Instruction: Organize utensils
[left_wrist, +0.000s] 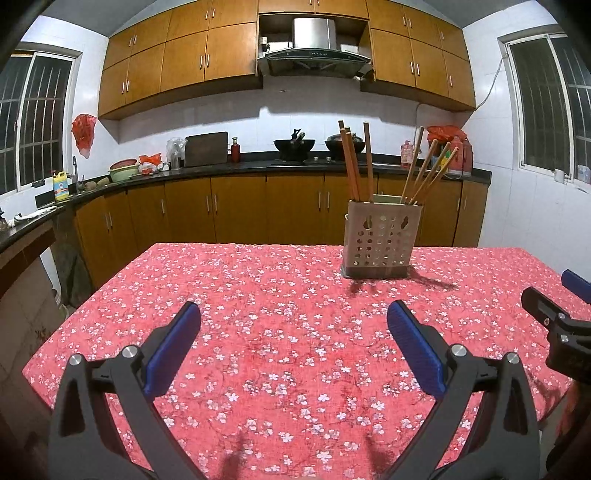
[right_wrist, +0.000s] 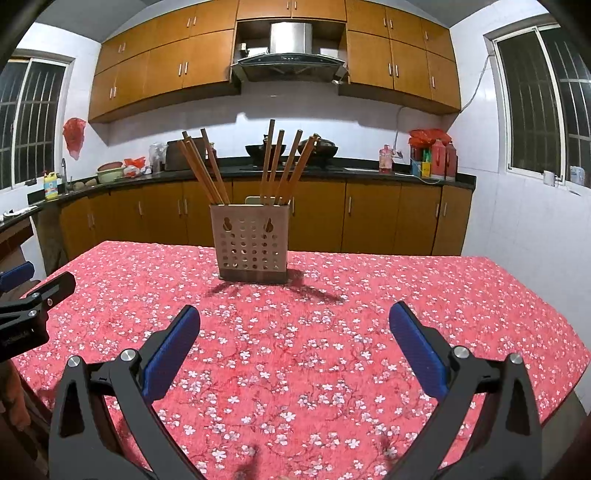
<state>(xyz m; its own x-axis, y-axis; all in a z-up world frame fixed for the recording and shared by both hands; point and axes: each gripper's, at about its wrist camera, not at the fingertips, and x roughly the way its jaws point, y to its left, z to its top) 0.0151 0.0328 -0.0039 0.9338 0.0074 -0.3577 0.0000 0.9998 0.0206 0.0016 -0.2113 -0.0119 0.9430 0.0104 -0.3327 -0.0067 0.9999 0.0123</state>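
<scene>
A perforated beige utensil holder (left_wrist: 381, 240) stands upright on the far part of the table and also shows in the right wrist view (right_wrist: 252, 243). Several wooden chopsticks (left_wrist: 356, 166) stand in it, some leaning left and some leaning right (right_wrist: 273, 166). My left gripper (left_wrist: 293, 317) is open and empty, hovering over the near table. My right gripper (right_wrist: 294, 319) is open and empty, also over the near table, well short of the holder. The right gripper's side shows at the right edge of the left wrist view (left_wrist: 554, 321).
The table wears a red floral cloth (left_wrist: 277, 295). Behind it runs a kitchen counter (left_wrist: 258, 168) with woks, bottles and a cutting board, over wooden cabinets. The table's edges fall off at left and right.
</scene>
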